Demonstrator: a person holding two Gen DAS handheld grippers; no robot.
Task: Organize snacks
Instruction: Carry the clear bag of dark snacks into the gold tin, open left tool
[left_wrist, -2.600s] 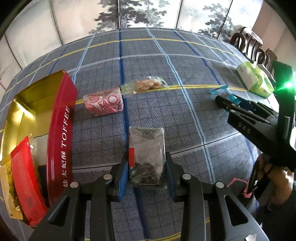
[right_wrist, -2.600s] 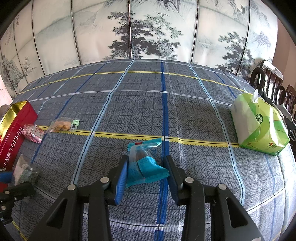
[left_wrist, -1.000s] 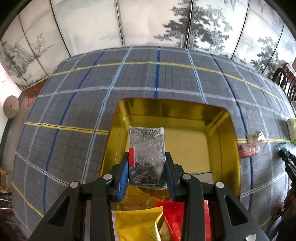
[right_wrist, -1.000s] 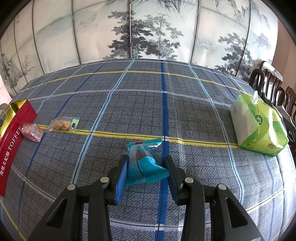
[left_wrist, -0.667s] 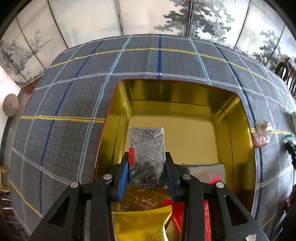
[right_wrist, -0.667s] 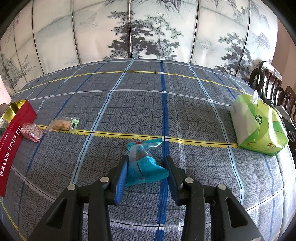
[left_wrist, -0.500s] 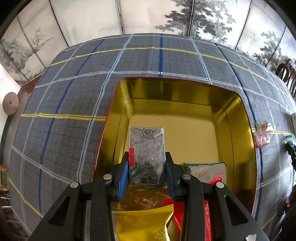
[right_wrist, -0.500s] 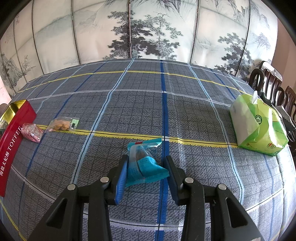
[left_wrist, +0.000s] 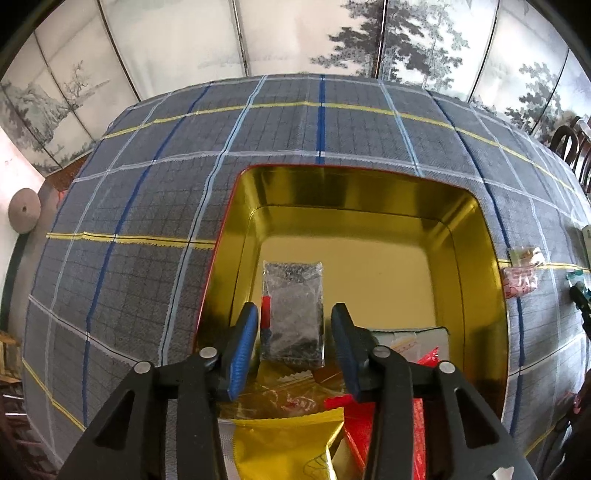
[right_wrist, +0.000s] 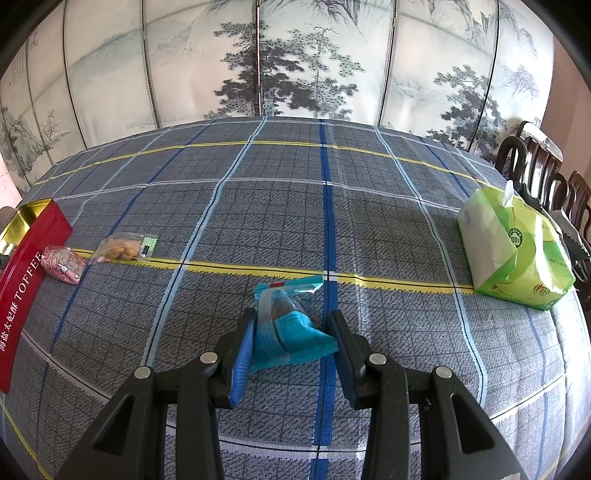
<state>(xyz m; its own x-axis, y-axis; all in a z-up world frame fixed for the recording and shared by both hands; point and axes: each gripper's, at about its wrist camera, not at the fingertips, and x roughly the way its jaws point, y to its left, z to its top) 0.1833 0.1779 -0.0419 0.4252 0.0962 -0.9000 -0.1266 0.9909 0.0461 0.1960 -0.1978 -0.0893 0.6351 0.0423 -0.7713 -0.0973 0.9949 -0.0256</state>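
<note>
My left gripper (left_wrist: 293, 317) hovers over the open gold-lined red toffee tin (left_wrist: 369, 192), pointing steeply down. Its jaws are opening. The clear packet of dark snack (left_wrist: 291, 314) lies between them with a gap on each side, its lower end resting on other packets in the tin. In the right wrist view my right gripper (right_wrist: 291, 325) is shut on a blue snack packet (right_wrist: 284, 306) on the checked tablecloth. The tin (right_wrist: 26, 266) shows at that view's left edge.
A yellow packet (left_wrist: 288, 443), a red packet (left_wrist: 424, 369) and a white one (left_wrist: 410, 338) lie in the tin's near end. A pink packet (right_wrist: 62, 264) and a clear packet of orange snack (right_wrist: 123, 248) lie beside the tin. A green tissue pack (right_wrist: 513, 251) sits far right near chairs.
The left gripper carried the clear packet from the cloth over the tin, then its jaws spread off the packet. The right gripper and its blue packet have not moved.
</note>
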